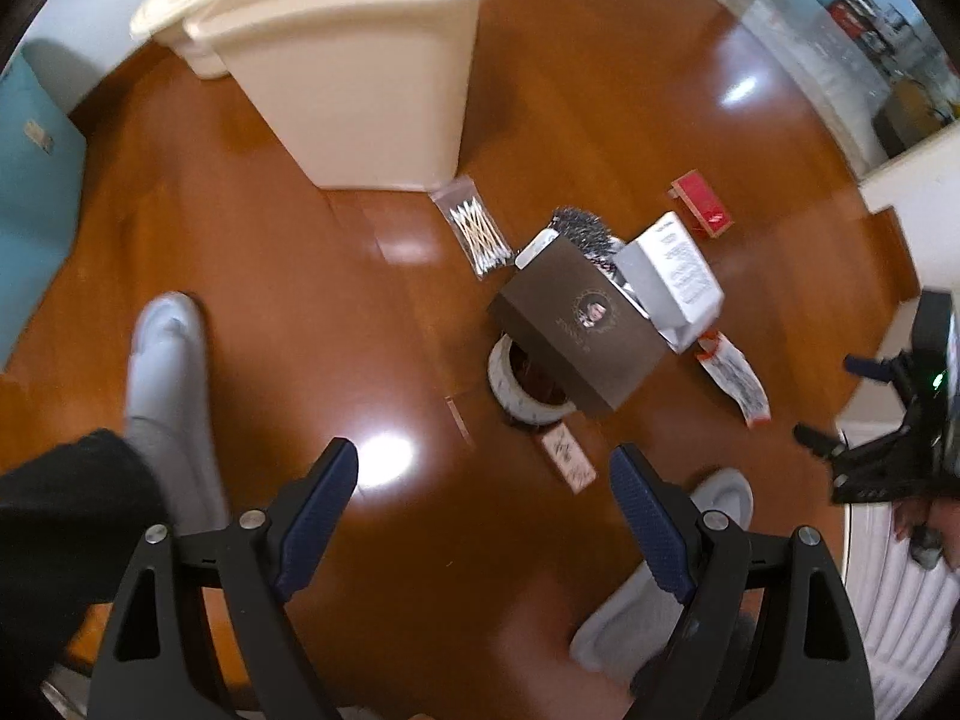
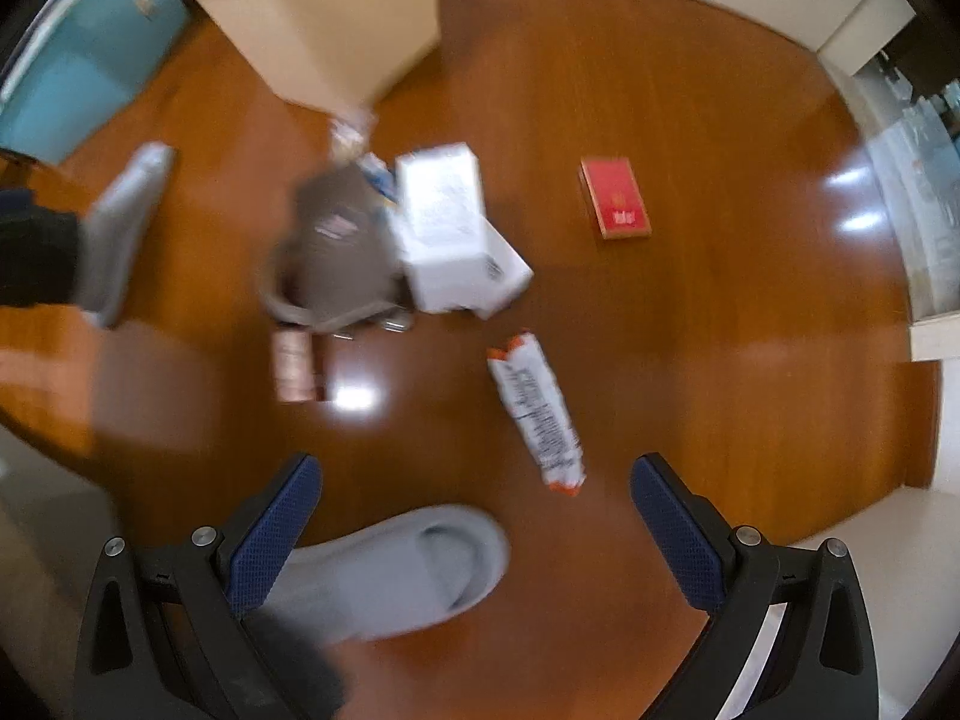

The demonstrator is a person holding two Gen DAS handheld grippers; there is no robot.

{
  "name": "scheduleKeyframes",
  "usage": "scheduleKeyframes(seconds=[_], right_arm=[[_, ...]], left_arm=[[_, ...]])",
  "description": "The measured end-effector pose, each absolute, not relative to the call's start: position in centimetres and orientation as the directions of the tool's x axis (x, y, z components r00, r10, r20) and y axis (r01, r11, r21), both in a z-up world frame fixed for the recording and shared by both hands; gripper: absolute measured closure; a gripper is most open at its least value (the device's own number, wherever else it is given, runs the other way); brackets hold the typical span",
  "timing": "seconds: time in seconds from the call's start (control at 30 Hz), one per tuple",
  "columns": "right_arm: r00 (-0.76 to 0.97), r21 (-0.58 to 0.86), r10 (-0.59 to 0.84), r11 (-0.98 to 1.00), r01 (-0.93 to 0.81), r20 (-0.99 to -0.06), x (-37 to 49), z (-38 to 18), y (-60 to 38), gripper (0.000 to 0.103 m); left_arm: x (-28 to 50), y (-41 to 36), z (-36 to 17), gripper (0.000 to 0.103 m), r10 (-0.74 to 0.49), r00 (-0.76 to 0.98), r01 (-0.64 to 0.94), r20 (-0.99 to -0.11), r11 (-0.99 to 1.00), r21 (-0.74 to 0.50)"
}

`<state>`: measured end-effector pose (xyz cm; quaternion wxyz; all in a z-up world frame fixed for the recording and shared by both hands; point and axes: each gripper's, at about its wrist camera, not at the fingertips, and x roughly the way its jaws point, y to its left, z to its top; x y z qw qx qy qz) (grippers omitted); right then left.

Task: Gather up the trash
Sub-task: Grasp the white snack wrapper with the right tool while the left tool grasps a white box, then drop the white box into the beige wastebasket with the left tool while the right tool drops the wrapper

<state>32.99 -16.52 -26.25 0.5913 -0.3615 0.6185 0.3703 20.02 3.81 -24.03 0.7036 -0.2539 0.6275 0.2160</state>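
Overhead, the left gripper (image 1: 485, 483) and right gripper (image 2: 474, 492) both hover spread wide and empty above scattered trash, a brown box (image 1: 579, 333), white box (image 2: 447, 228) and red packet (image 2: 615, 198), near the beige bin (image 1: 354, 66).

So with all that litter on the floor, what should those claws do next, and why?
Probably lower the right gripper onto the white-and-orange wrapper. Both grippers are open and empty, and that wrapper lies nearest ahead of its fingers, apart from the pile around the brown box. The beige bin stands open beyond.
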Motion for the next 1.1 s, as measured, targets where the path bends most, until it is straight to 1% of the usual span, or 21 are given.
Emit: scheduleKeyframes(seconds=[0.07,0.13,0.2,0.23,0.3,0.37,0.47,0.5,0.53,0.57,0.6,0.63,0.67,0.77,0.83,0.87,0.97,1.03,1.1], right_arm=[[-0.049,0.036,-0.015,0.452,-0.891,-0.999,33.8,-30.1,-16.8,0.000],[-0.046,0.034,-0.016,0.438,-0.898,-0.999,34.1,-32.3,-16.9,0.000],[-0.049,0.033,-0.026,0.422,-0.906,-0.998,34.3,-35.3,-17.3,0.000],[-0.052,0.035,-0.031,0.412,-0.911,-0.998,34.3,-37.2,-17.7,0.002],[-0.051,0.028,-0.047,0.395,-0.918,-0.998,34.3,-39.7,-18.3,0.009],[-0.040,0.015,-0.055,0.390,-0.921,-0.998,34.2,-41.7,-18.7,0.021],[-0.019,-0.001,-0.051,0.365,-0.931,-0.999,33.9,-43.7,-18.8,0.028],[-0.013,-0.005,-0.049,0.355,-0.935,-0.999,33.9,-44.0,-18.8,0.032],[-0.022,0.016,-0.013,0.357,-0.934,-1.000,34.0,-43.9,-18.8,0.038],[-0.015,0.019,0.014,0.377,-0.926,-1.000,34.4,-43.6,-18.9,0.057],[-0.010,0.020,0.026,0.408,-0.913,-1.000,34.7,-43.4,-19.1,0.071],[-0.013,0.030,0.043,0.438,-0.898,-0.999,35.1,-43.1,-19.3,0.077],[-0.022,0.057,0.082,0.461,-0.886,-0.996,35.2,-42.5,-19.6,0.081],[-0.005,0.081,0.146,0.522,-0.849,-0.989,35.4,-41.4,-20.4,0.082],[0.021,0.091,0.178,0.598,-0.796,-0.984,35.8,-40.7,-21.1,0.082],[0.016,0.122,0.203,0.650,-0.750,-0.979,36.4,-40.5,-21.7,0.082],[0.019,0.176,0.262,0.697,-0.695,-0.965,37.0,-39.6,-22.6,0.081],[0.037,0.186,0.291,0.698,-0.692,-0.956,37.0,-39.0,-22.6,0.080],[0.052,0.184,0.302,0.699,-0.691,-0.952,37.1,-38.3,-22.5,0.080]], left_arm=[[21.4,3.9,-26.7,0.017,-0.038,0.098,-0.659,-0.994,0.746,-0.094],[22.5,3.8,-29.5,0.017,-0.067,0.082,-0.687,-0.994,0.719,-0.105],[23.1,3.4,-31.2,0.017,-0.076,0.069,-0.688,-0.995,0.719,-0.103],[23.3,3.3,-31.9,0.017,-0.079,0.065,-0.686,-0.995,0.721,-0.103],[23.2,3.1,-33.1,0.017,-0.085,0.056,-0.689,-0.995,0.718,-0.100],[22.9,2.9,-33.9,0.017,-0.075,0.051,-0.690,-0.996,0.719,-0.089],[23.1,2.7,-34.9,0.017,-0.077,0.041,-0.698,-0.996,0.711,-0.084],[23.3,2.7,-35.0,0.017,-0.083,0.044,-0.710,-0.996,0.699,-0.090],[23.5,2.8,-35.0,0.017,-0.090,0.051,-0.719,-0.995,0.688,-0.099],[23.9,2.7,-34.9,0.017,-0.098,0.063,-0.730,-0.993,0.674,-0.113],[24.8,2.6,-34.5,0.017,-0.103,0.080,-0.739,-0.992,0.662,-0.128],[25.9,2.3,-34.1,0.017,-0.106,0.101,-0.742,-0.989,0.655,-0.146],[27.2,2.0,-33.7,0.017,-0.110,0.122,-0.740,-0.986,0.653,-0.164],[31.0,1.4,-32.9,0.017,-0.142,0.177,-0.752,-0.974,0.619,-0.226],[34.2,0.8,-32.8,0.017,-0.202,0.201,-0.787,-0.959,0.549,-0.281],[35.2,0.7,-33.0,0.017,-0.218,0.200,-0.805,-0.955,0.519,-0.287],[37.7,0.7,-34.3,0.017,-0.227,0.139,-0.858,-0.964,0.458,-0.232],[38.4,0.7,-35.5,0.017,-0.244,0.109,-0.882,-0.964,0.424,-0.207],[39.0,0.7,-36.6,0.017,-0.227,0.094,-0.882,-0.969,0.433,-0.187]])
